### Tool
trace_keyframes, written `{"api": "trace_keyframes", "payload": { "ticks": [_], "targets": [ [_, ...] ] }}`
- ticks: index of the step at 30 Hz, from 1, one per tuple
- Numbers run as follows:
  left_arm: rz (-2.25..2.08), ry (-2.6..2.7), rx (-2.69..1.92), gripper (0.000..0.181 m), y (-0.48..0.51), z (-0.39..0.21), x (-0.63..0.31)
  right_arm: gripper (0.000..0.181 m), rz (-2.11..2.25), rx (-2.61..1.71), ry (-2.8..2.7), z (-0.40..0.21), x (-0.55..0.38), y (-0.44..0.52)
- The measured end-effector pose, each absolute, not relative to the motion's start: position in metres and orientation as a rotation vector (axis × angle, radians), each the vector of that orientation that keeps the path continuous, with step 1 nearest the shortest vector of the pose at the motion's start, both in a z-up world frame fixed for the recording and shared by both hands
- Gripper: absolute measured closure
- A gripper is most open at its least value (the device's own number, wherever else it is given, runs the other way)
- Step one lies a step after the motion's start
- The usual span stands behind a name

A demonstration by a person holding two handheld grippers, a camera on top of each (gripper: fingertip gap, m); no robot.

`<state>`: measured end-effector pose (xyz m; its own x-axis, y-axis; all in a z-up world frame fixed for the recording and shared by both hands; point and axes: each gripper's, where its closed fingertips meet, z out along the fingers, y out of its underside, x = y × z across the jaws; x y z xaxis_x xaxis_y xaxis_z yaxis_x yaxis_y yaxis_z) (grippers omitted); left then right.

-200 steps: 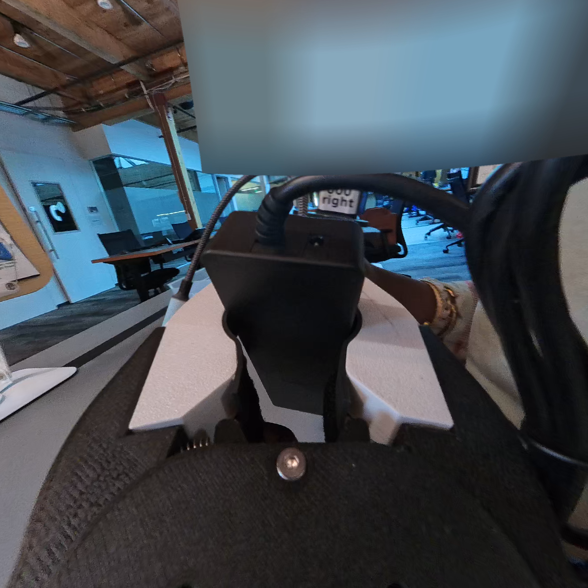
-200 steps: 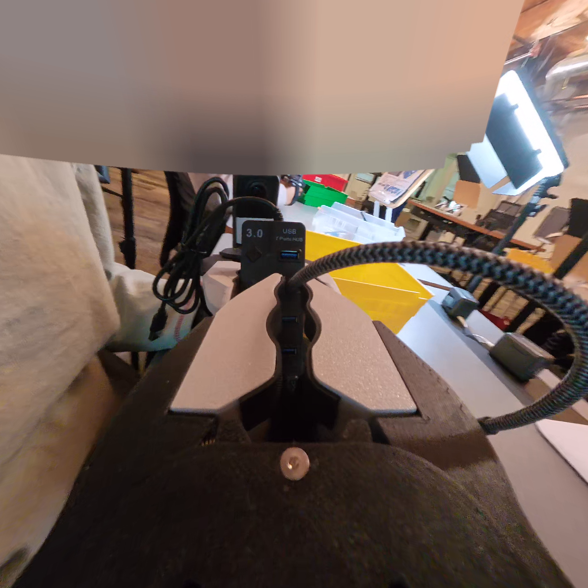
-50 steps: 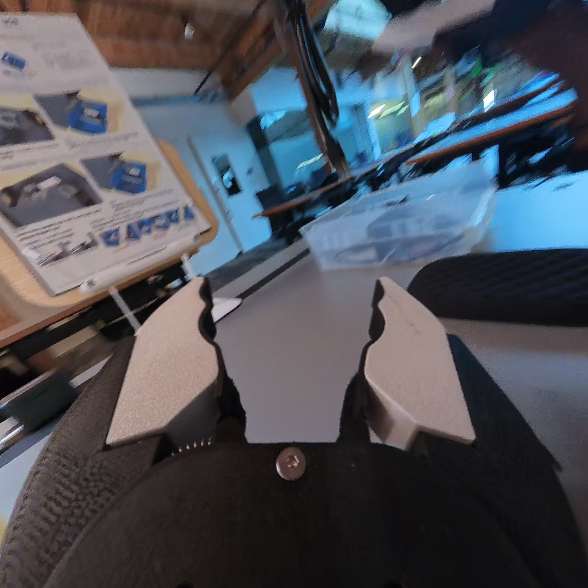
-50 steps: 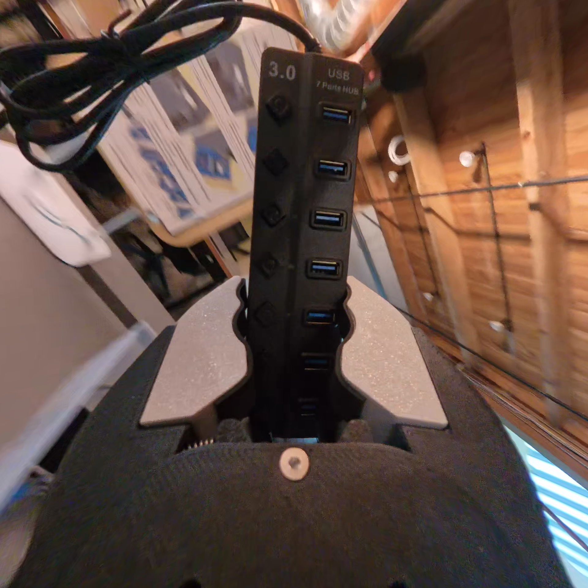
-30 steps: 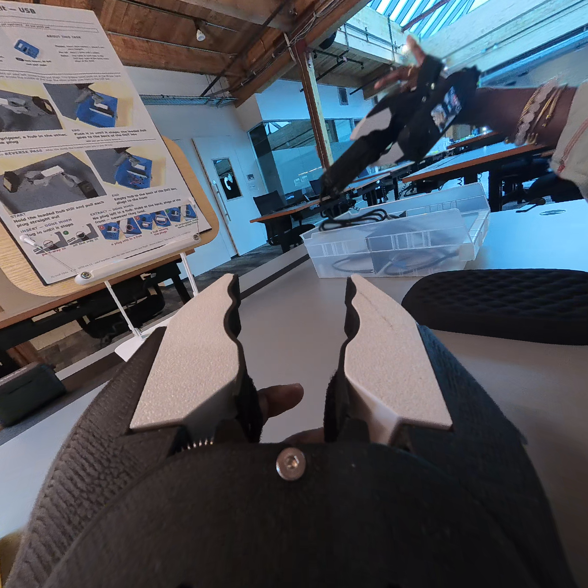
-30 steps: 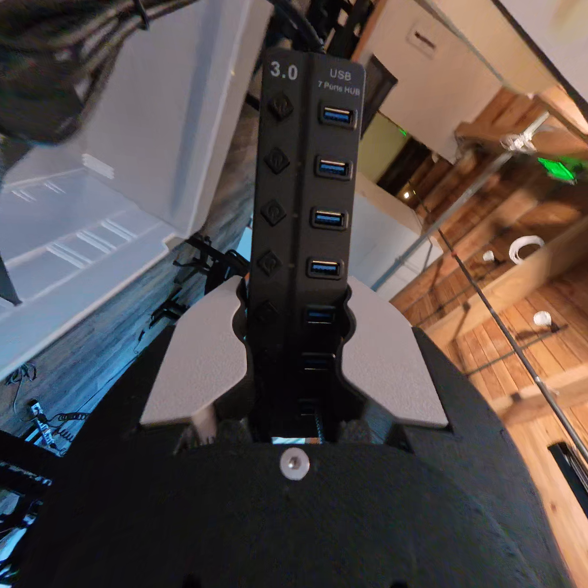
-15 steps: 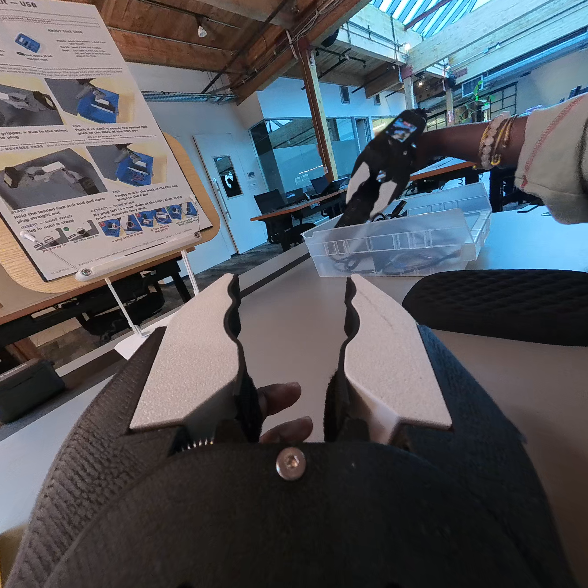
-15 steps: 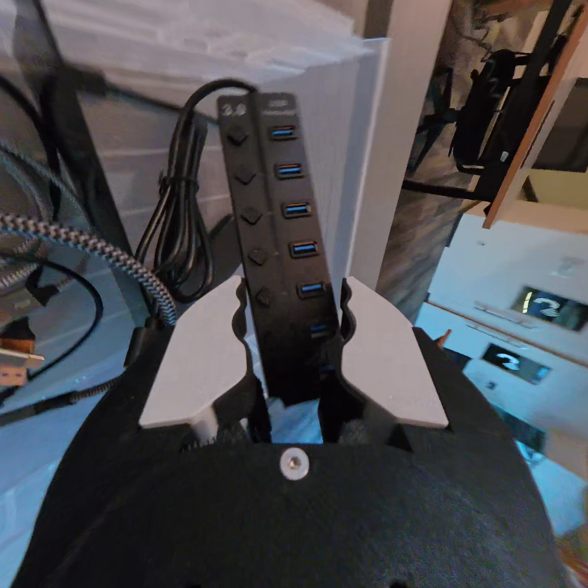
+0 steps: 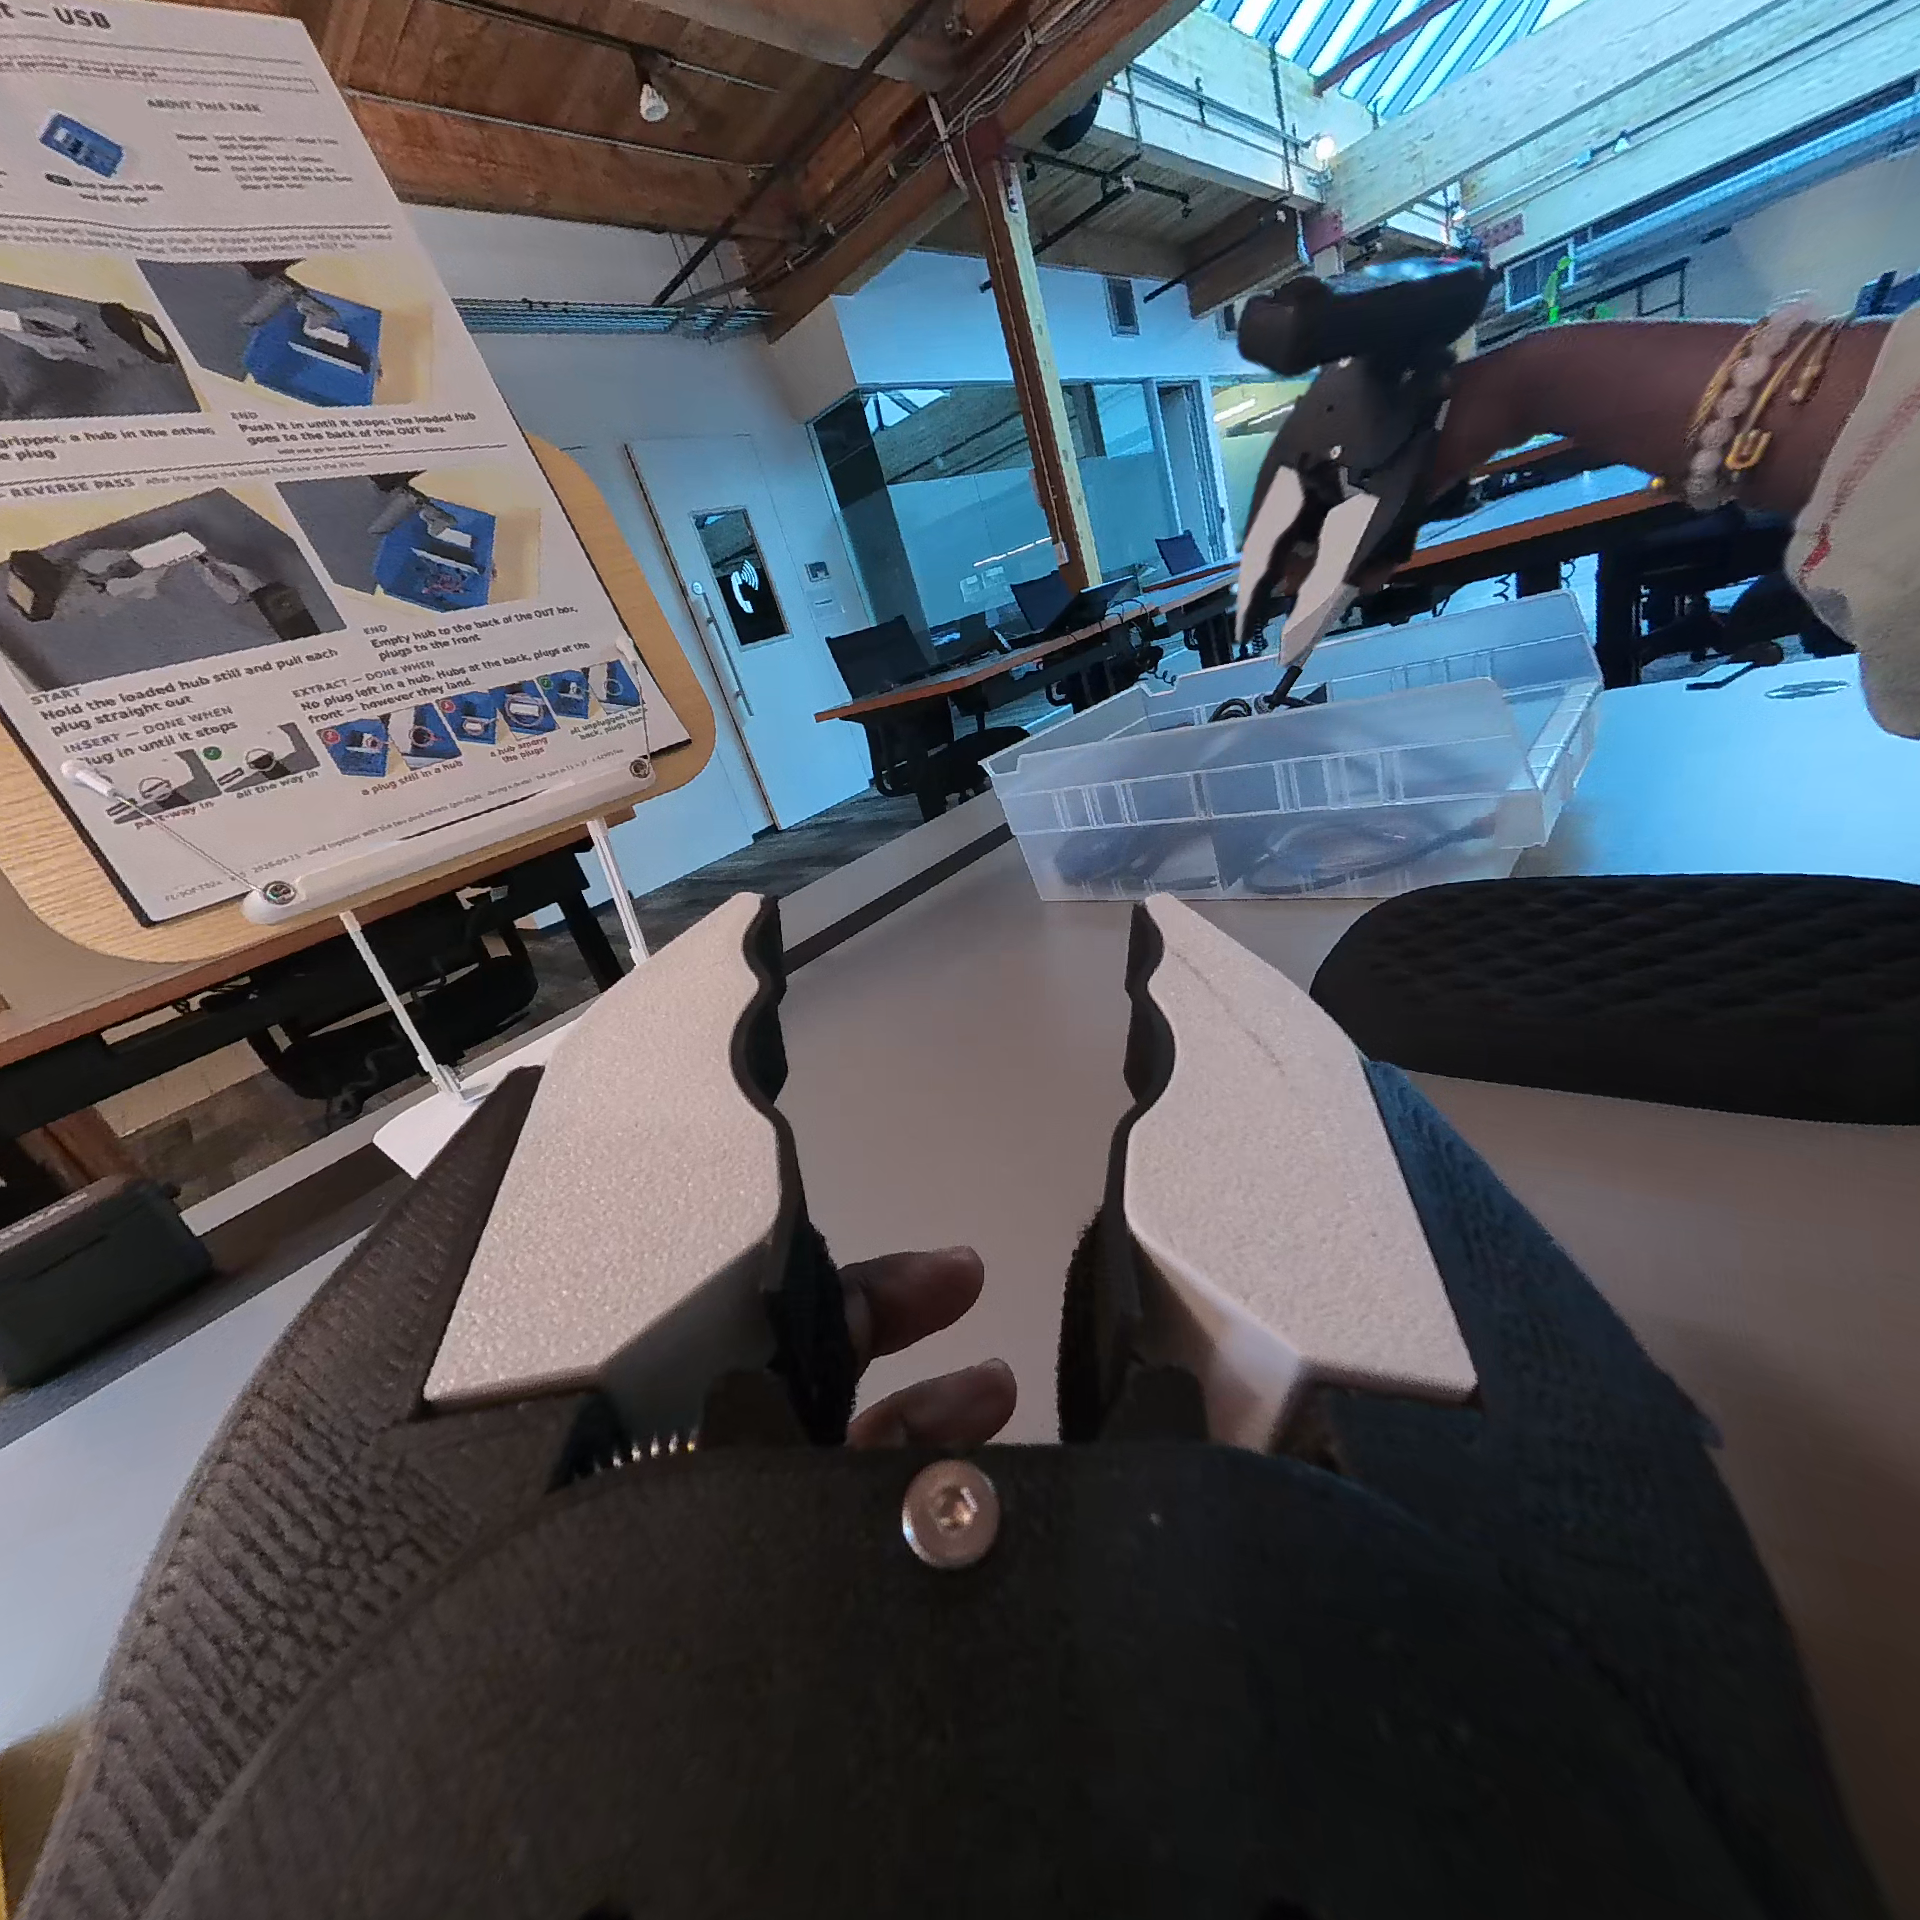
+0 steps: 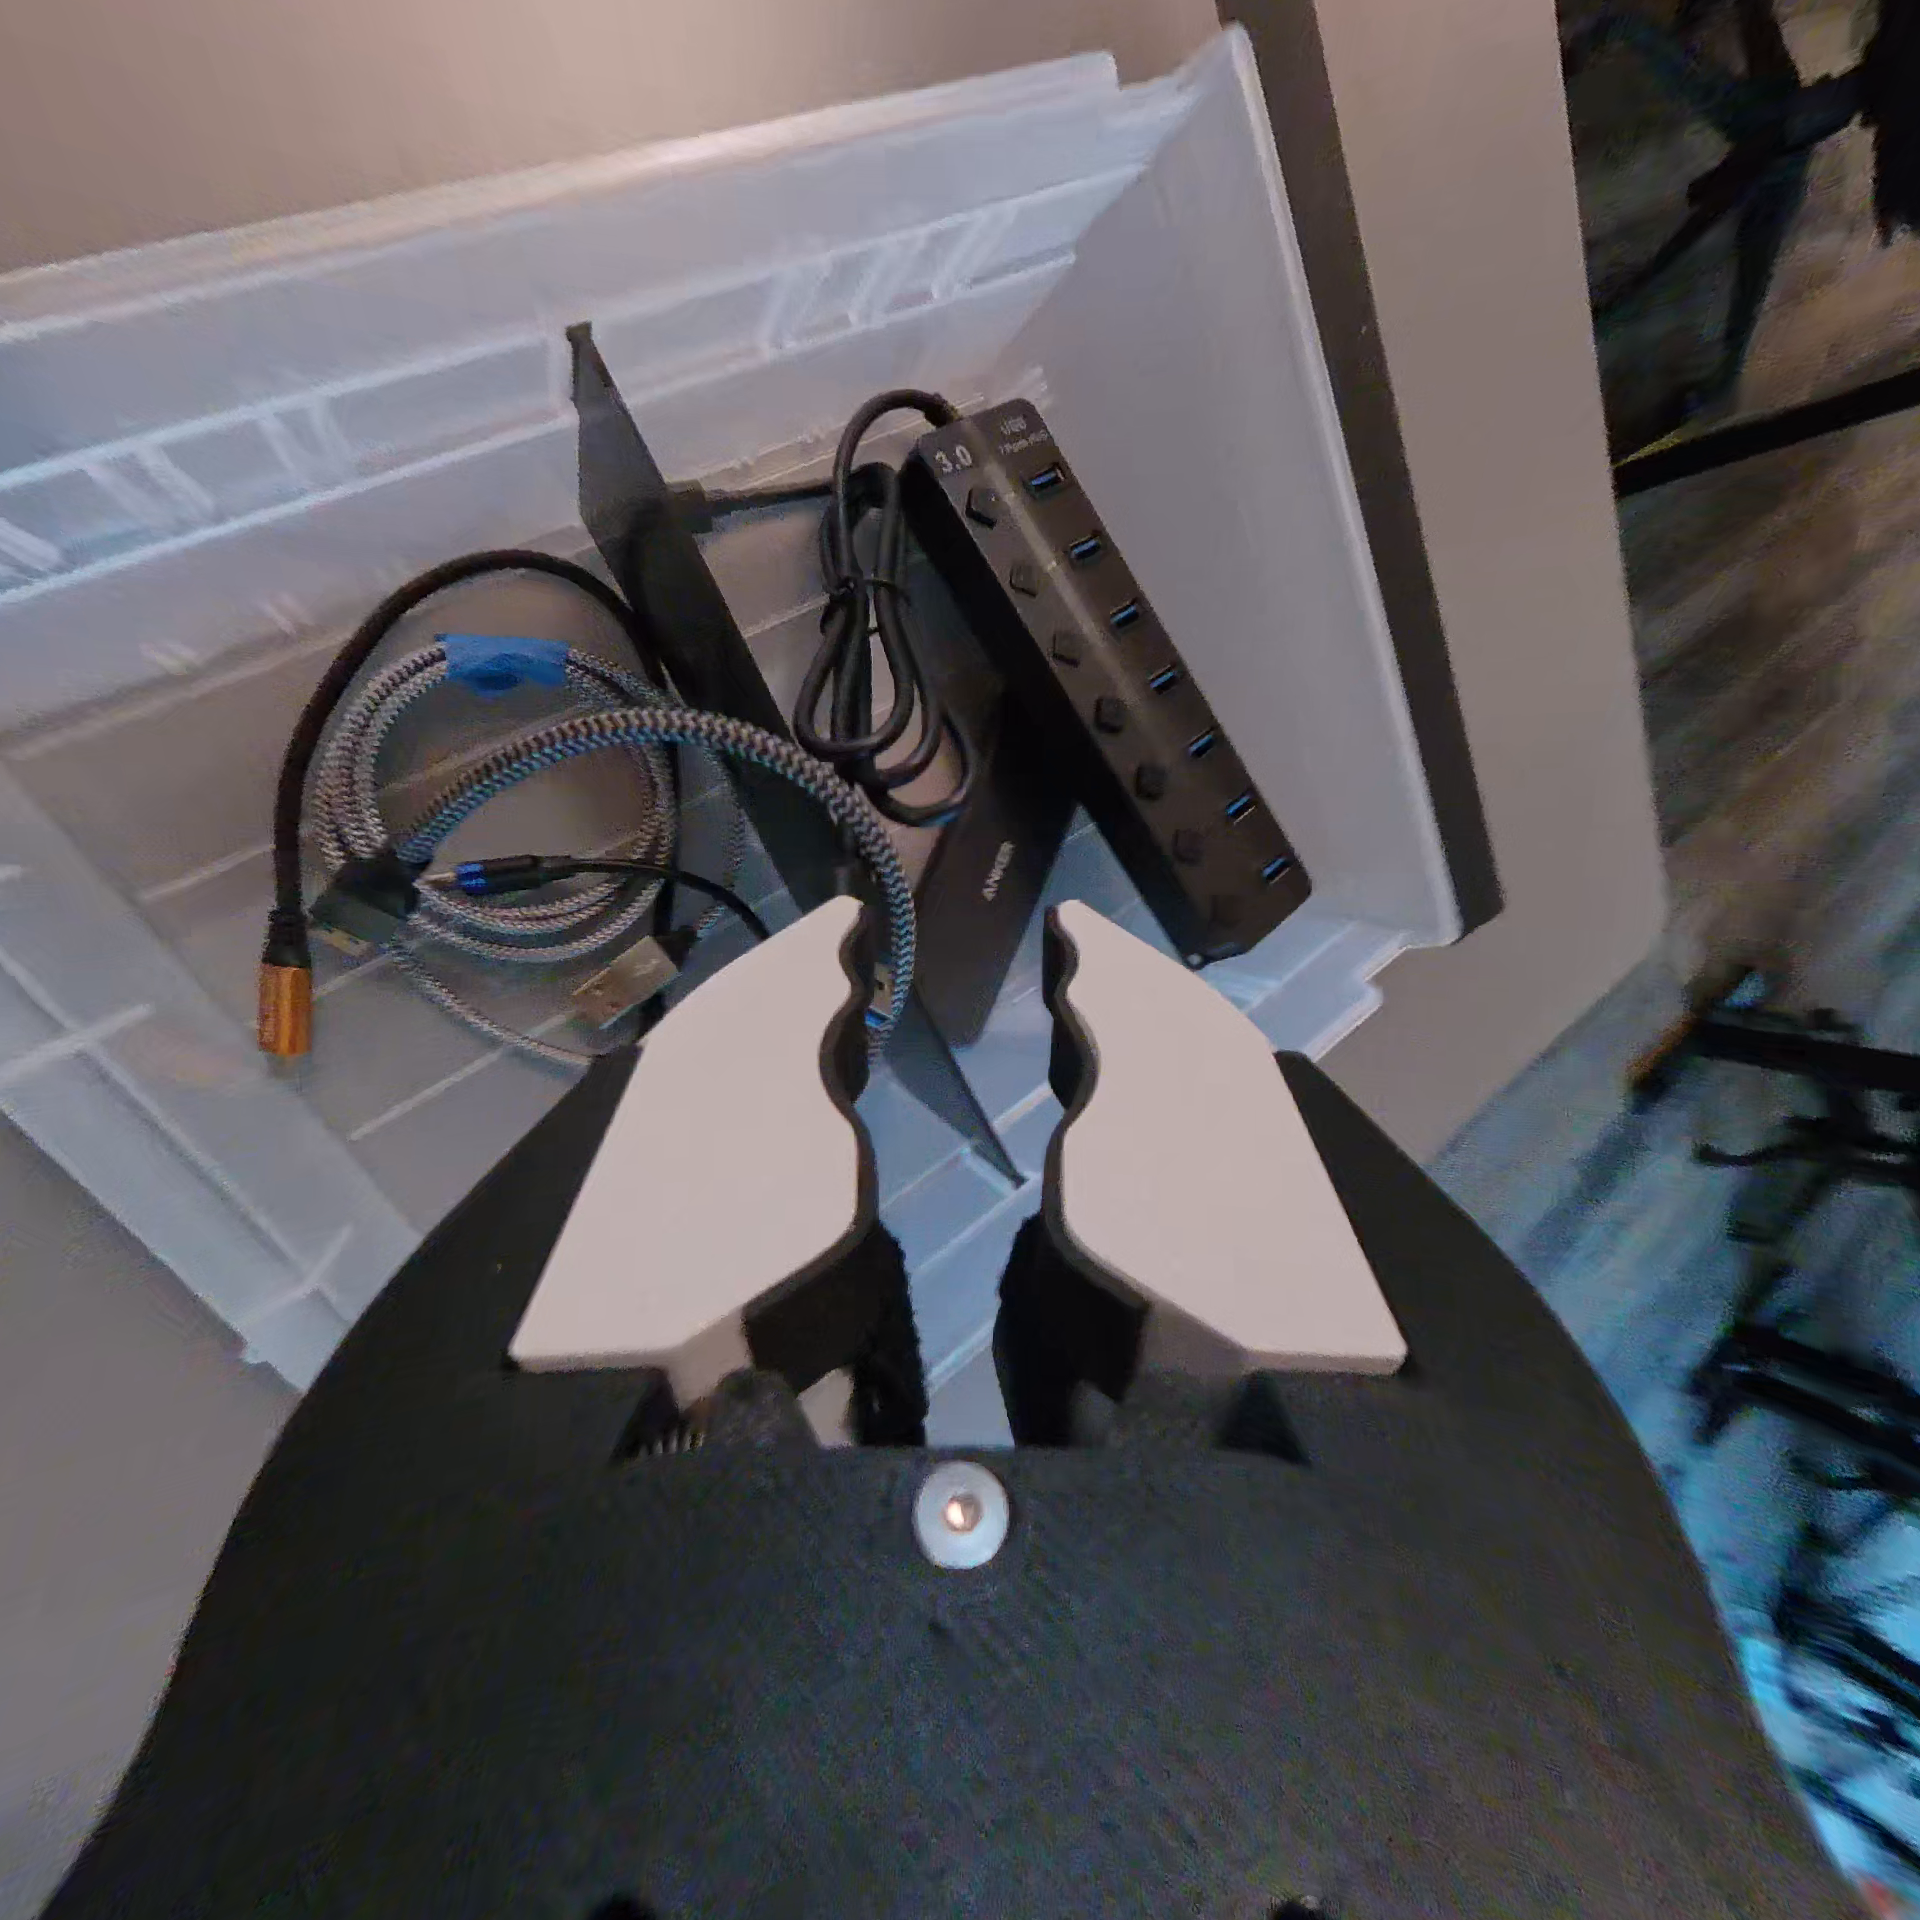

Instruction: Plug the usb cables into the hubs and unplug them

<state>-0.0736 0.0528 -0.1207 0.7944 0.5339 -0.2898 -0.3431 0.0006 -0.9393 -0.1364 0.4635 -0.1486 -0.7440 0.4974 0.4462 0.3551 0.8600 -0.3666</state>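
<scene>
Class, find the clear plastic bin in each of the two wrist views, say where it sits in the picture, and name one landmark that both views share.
Left wrist view: the clear plastic bin sits right of centre, on the far tabletop, under the right gripper.
Right wrist view: the bin fills the upper left and centre, beyond the fingertips.
Shared landmark: the dark cables in the bin.

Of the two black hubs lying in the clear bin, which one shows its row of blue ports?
The long black multi-port hub by the clear plastic bin's right wall shows them; the smaller plain black hub beside it, nearer the right gripper, shows none.
</scene>
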Motion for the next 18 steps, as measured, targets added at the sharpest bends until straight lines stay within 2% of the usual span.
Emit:
{"api": "trace_keyframes", "payload": {
  "ticks": [2, 7, 9, 14, 18],
  "targets": [
    [0.696, -0.163, -1.415, 0.118, 0.053, -0.121, -0.073, 0.150, 0.494, -0.743, -2.526, -0.155, -0.131, 0.464],
    [0.709, -0.154, -1.426, 0.118, 0.054, -0.123, -0.073, 0.114, 0.856, -0.977, -2.644, -0.172, -0.123, 0.457],
    [0.707, -0.156, -1.425, 0.118, 0.054, -0.123, -0.074, 0.113, 0.881, -0.970, -2.703, -0.182, -0.120, 0.457],
    [0.705, -0.162, -1.423, 0.118, 0.054, -0.123, -0.075, 0.159, 0.758, -0.831, -2.728, -0.185, -0.123, 0.466],
    [0.704, -0.163, -1.422, 0.118, 0.053, -0.123, -0.075, 0.175, 0.699, -0.734, -2.682, -0.179, -0.125, 0.470]
  ]
}}
